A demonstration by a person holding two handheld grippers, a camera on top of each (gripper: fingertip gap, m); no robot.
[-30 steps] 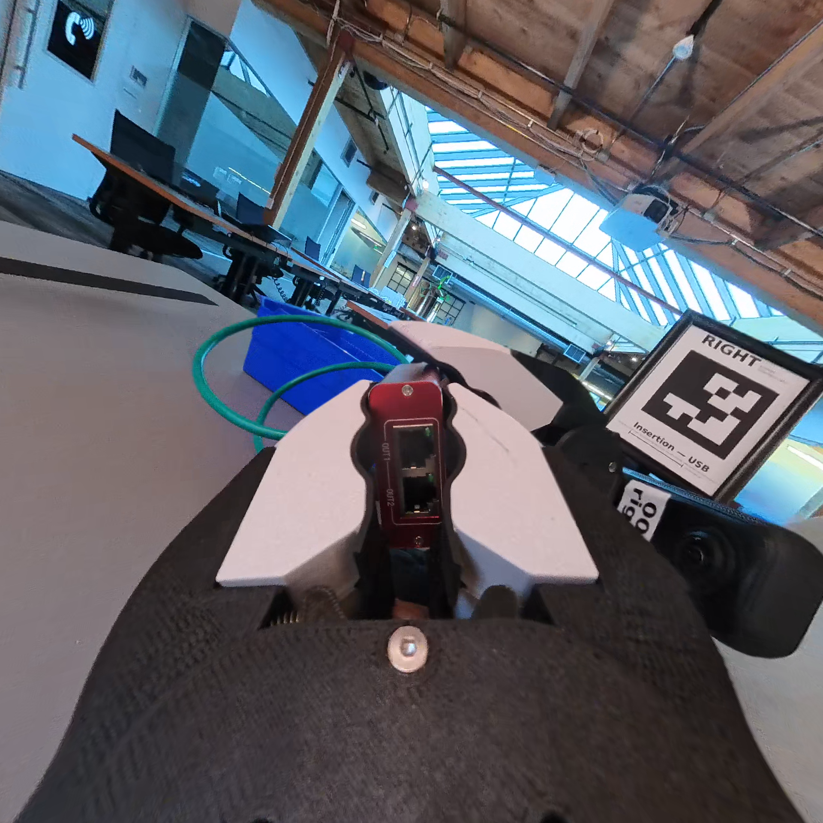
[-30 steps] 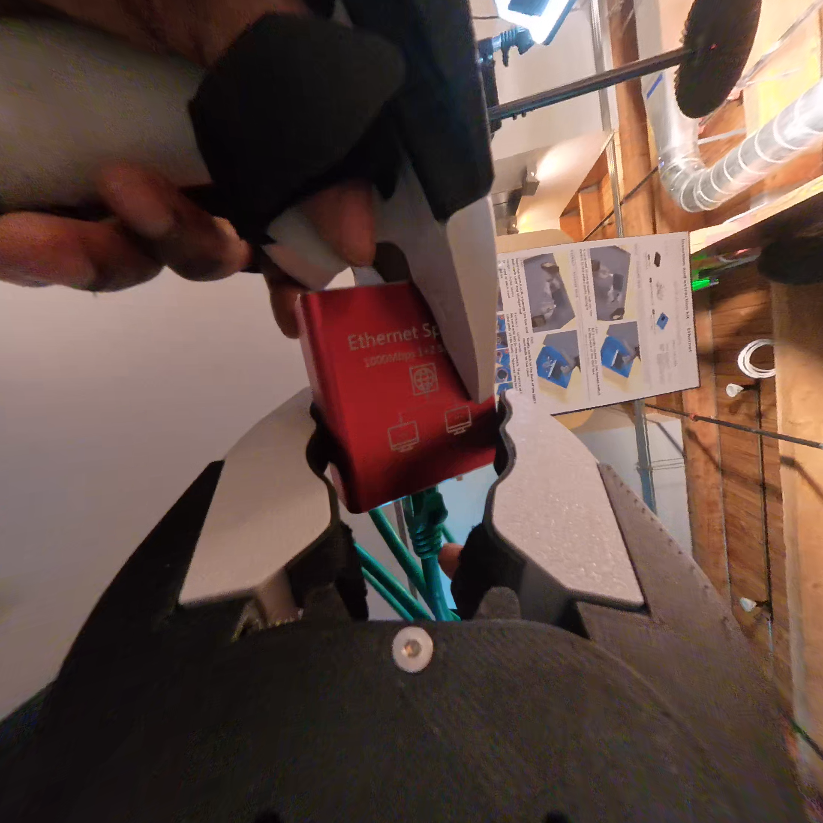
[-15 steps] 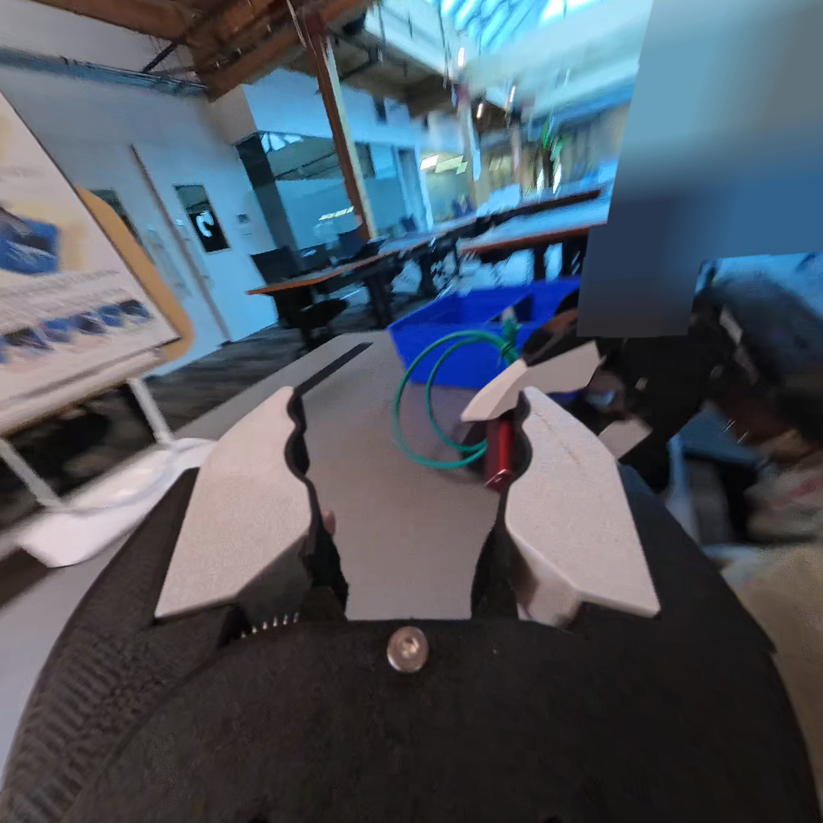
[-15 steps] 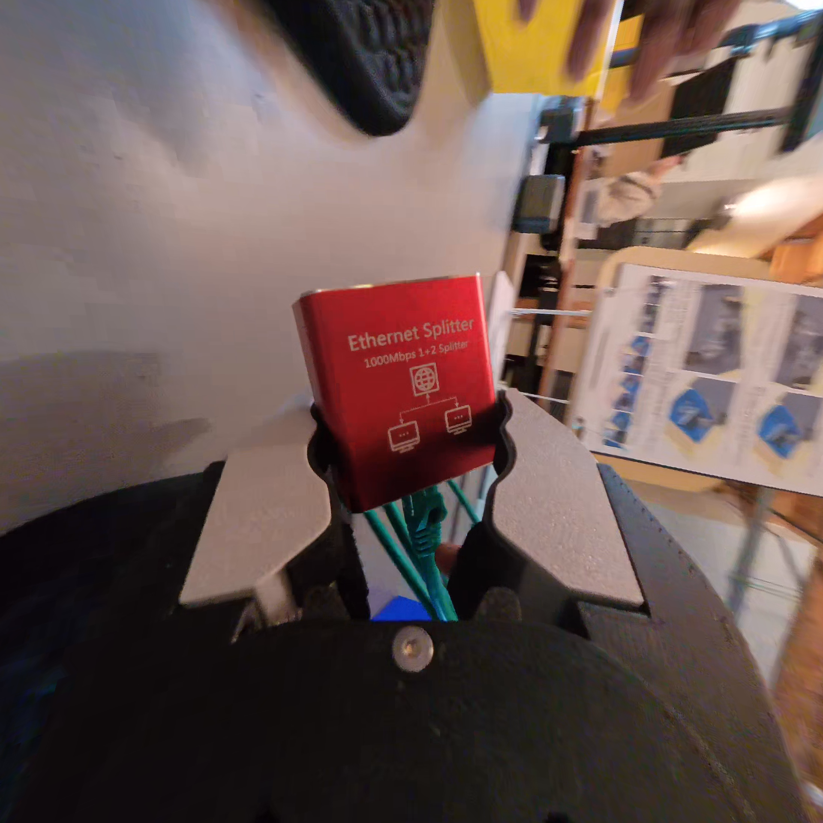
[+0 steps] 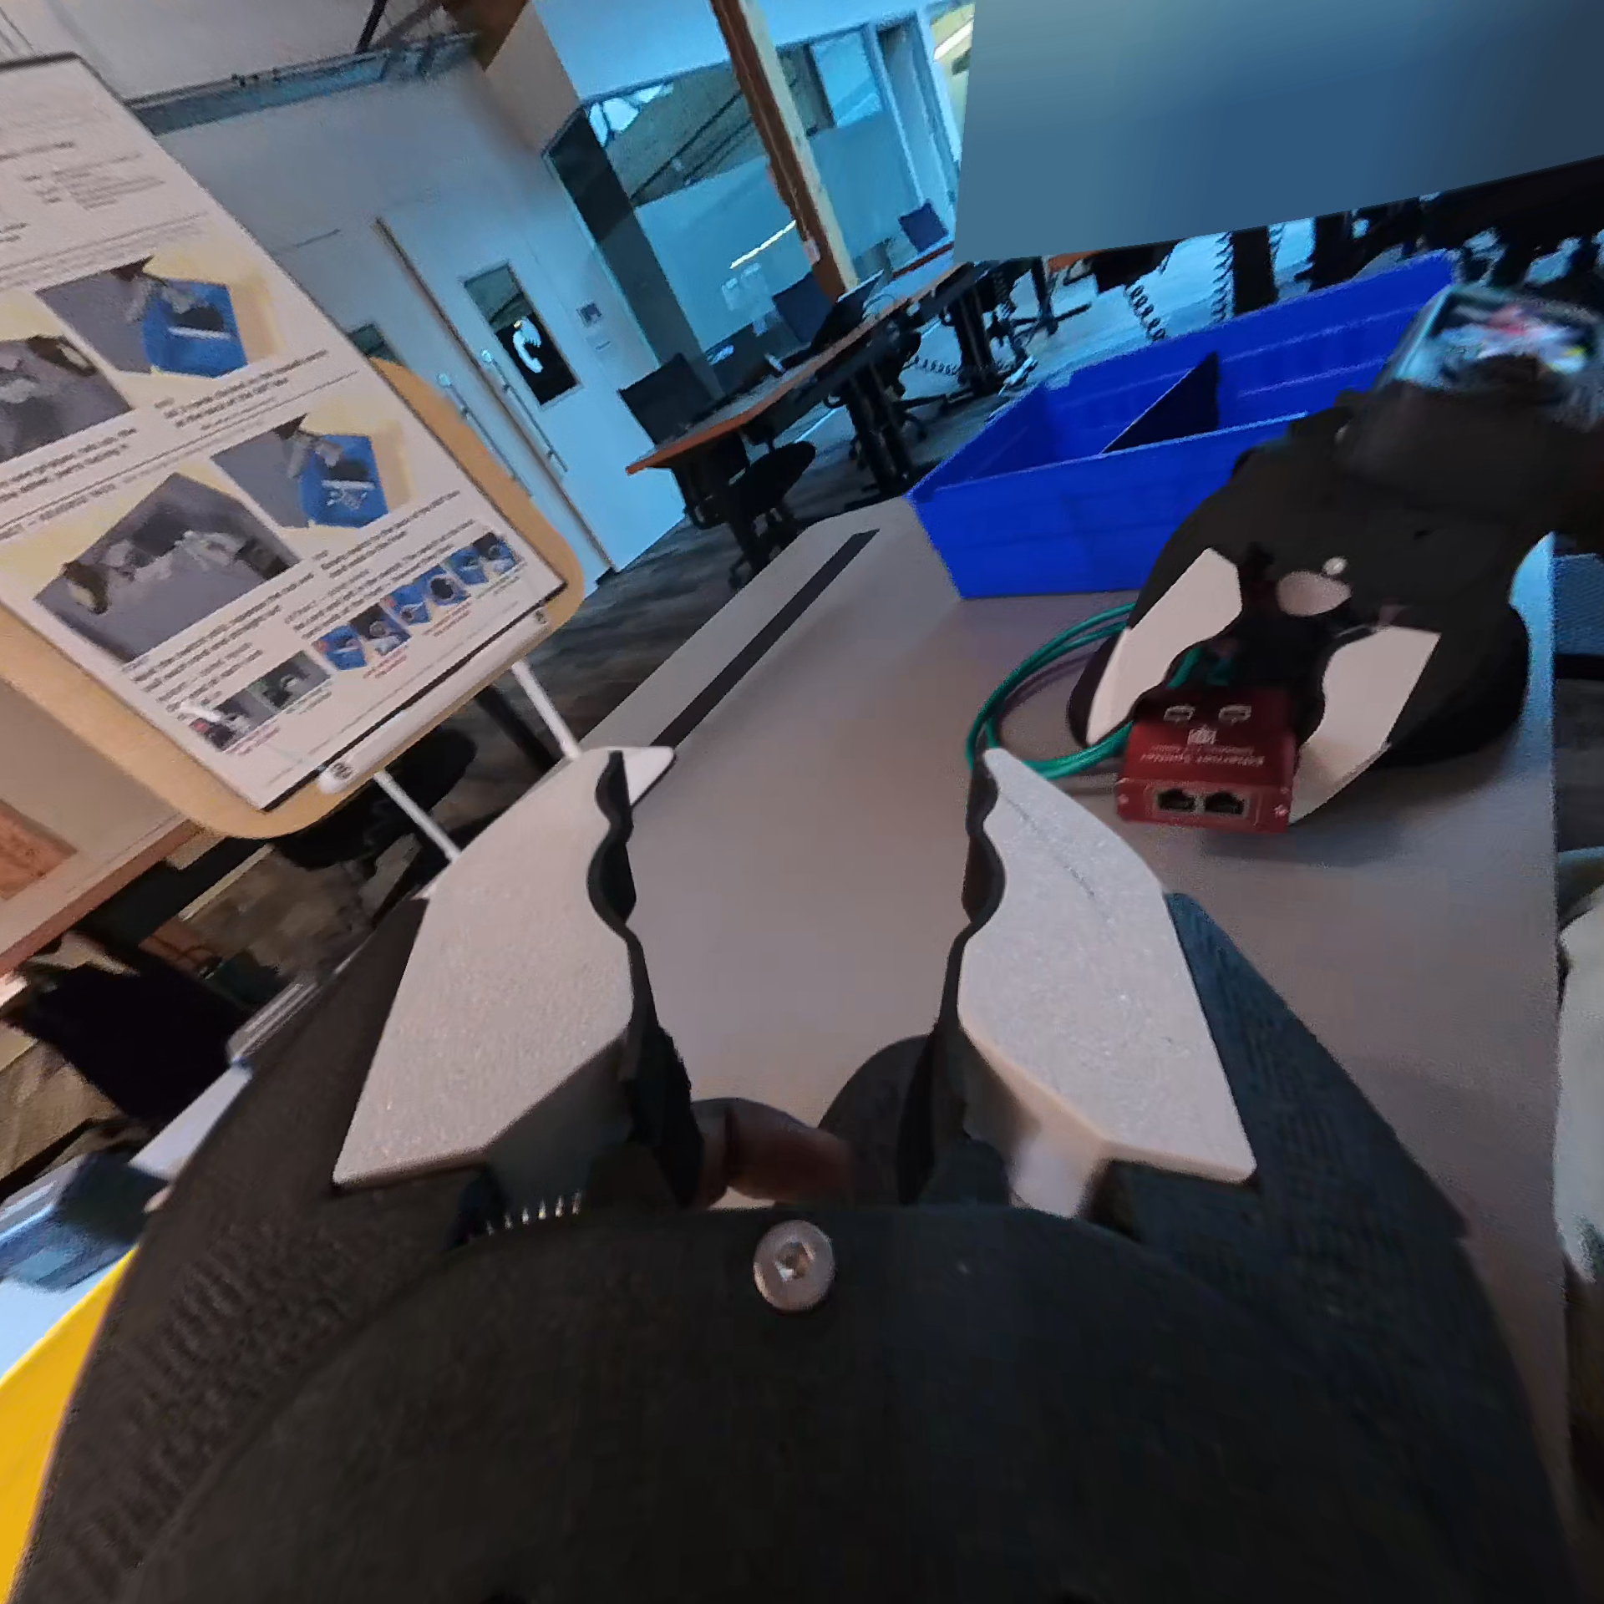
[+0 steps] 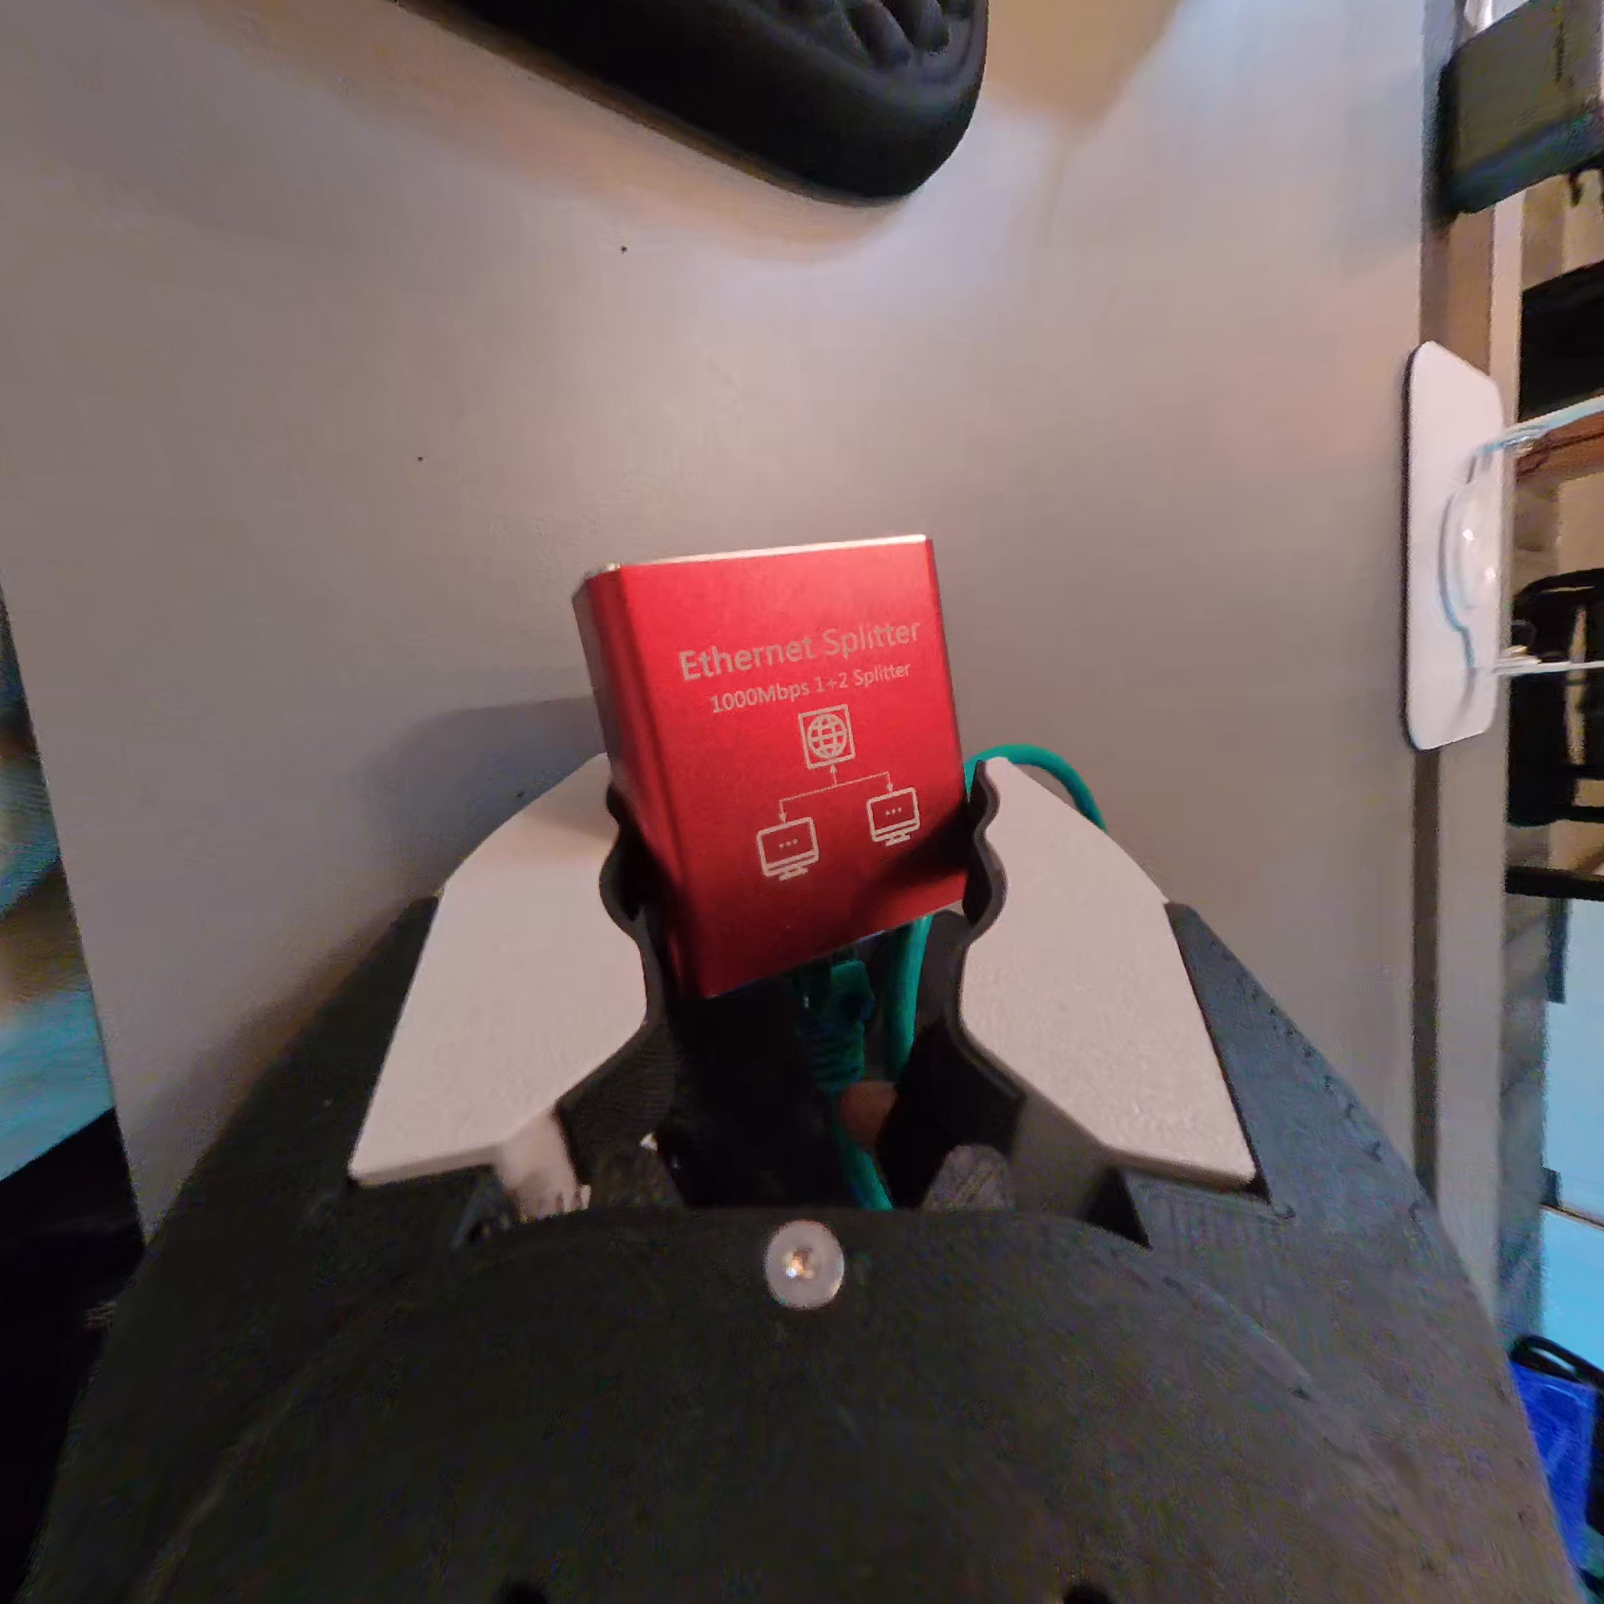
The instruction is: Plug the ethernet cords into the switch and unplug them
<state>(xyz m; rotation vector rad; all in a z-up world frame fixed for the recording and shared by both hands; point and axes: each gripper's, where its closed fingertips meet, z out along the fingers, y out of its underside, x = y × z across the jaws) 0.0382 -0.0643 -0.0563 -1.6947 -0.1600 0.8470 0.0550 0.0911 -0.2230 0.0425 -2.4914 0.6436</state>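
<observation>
The red switch (image 6: pixel 781 755) is clamped by its sides in my right gripper (image 6: pixel 798 781), which is shut on it. A green ethernet cord (image 6: pixel 851 1024) is plugged into the end that faces the gripper's palm. In the left wrist view the switch (image 5: pixel 1206 768) rests on the grey table (image 5: pixel 825 868) at the right, held by the right gripper (image 5: pixel 1215 781). Its two front ports face me and are empty. The green cord (image 5: pixel 1015 703) loops behind it. My left gripper (image 5: pixel 811 781) is open and empty, well to the left of the switch.
A blue bin (image 5: pixel 1128 495) stands on the table behind the switch. A poster board (image 5: pixel 217 477) on a stand is off the table's left edge. The left gripper's black body (image 6: pixel 738 87) shows at the top of the right wrist view. A white holder (image 6: pixel 1449 547) is at the table's edge. The gap from one gripper's tips to the other's is roughly 25 cm.
My left gripper has let go of the switch, opened and drawn back to the left. My right gripper has kept hold of the switch and brought it down to the table.
</observation>
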